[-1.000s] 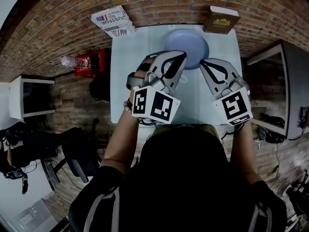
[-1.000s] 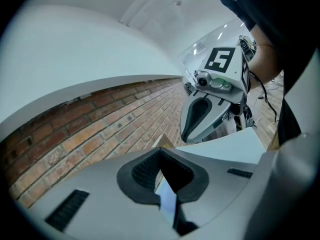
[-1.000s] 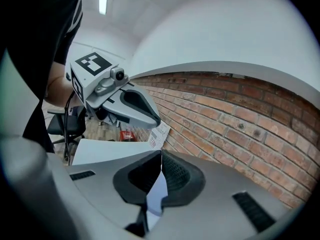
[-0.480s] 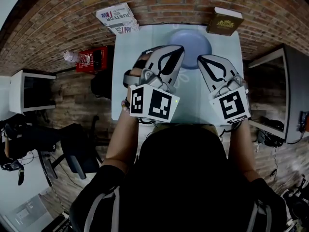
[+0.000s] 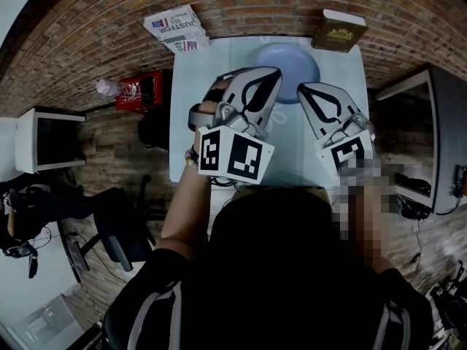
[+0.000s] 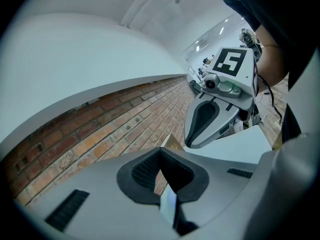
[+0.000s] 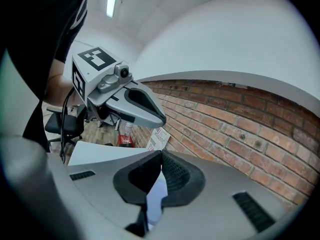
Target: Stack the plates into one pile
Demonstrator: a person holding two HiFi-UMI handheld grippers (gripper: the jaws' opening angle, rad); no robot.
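Moved: hardly anything.
Left gripper [image 6: 161, 148]: pressed together, empty.
Right gripper [image 7: 161, 153]: same.
Plates [image 5: 288, 63]: one blue pile, far side; looks done.

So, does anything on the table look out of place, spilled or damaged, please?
Nothing stands out: the blue plate lies flat on the table, nothing is spilled, and the left tongs and right tongs are shut and empty.

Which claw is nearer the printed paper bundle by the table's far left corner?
Left. In the head view the left claw is right of the paper bundle, over the table; the right claw is further right still.
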